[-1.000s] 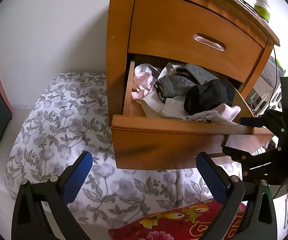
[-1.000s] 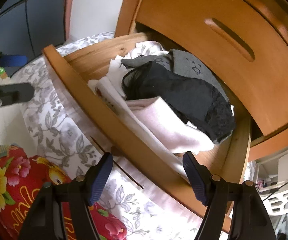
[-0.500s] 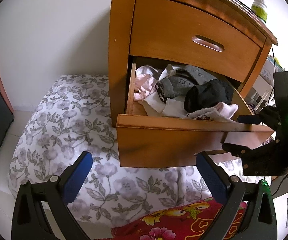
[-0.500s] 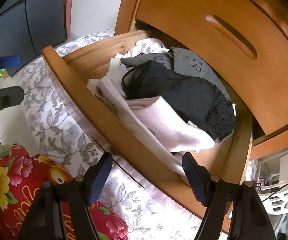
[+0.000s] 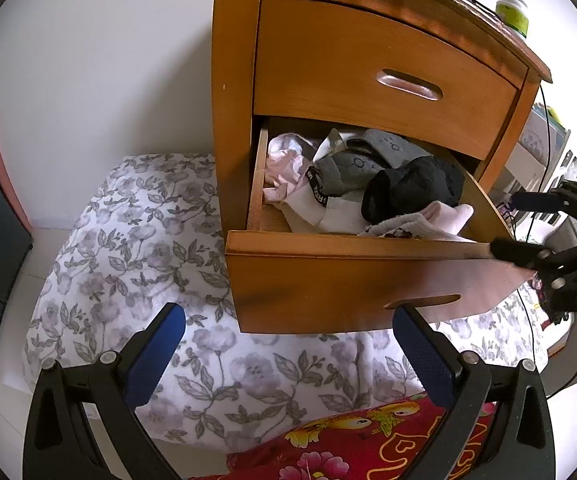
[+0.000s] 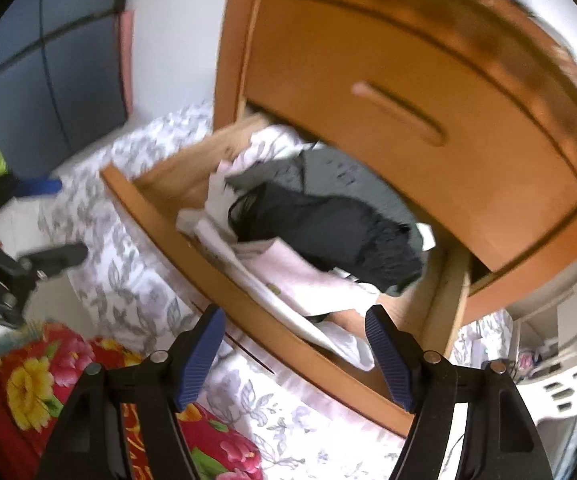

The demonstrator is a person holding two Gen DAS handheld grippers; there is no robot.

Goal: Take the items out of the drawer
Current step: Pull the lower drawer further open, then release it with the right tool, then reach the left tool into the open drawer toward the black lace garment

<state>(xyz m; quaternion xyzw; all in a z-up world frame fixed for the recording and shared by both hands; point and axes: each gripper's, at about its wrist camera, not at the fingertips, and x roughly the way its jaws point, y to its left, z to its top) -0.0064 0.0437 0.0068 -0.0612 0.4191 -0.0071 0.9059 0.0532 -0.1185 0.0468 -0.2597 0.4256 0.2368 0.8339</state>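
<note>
Left gripper (image 5: 288, 344): jaws spread wide, nothing between the blue pads (image 5: 154, 354). It hangs over the floral bedding (image 5: 128, 264), short of the drawer front.

Right gripper (image 6: 294, 354): jaws likewise spread, nothing pinched. It sits just in front of the drawer's near rim, toward the right end. In the left wrist view the same tool shows at the far right edge, its black fingers beside the drawer's right corner; contact with the wood cannot be determined.

Nearest the cameras lies a red floral blanket (image 5: 368, 444) at the bottom edge, overlapping the grey-and-white floral bedding that covers the surface to the left of and under the cabinet.

Next out, the lower drawer (image 5: 328, 284) of the wooden nightstand (image 5: 232, 80) stands pulled open. The items are all inside it: a pale pink cloth (image 5: 440, 220) draped at the near right, over the front rim; a black garment (image 5: 412, 192) behind it; white fabric with a black lettered band (image 5: 320, 204) in the middle; grey socks (image 5: 368, 156) toward the back; a crumpled pink-and-white piece (image 5: 284, 164) at the far left.

Above, the upper drawer (image 5: 368, 68) is closed. A white bottle with a green label (image 5: 512, 10) stands on the nightstand top, far right.

The right wrist view is motion-blurred.
</note>
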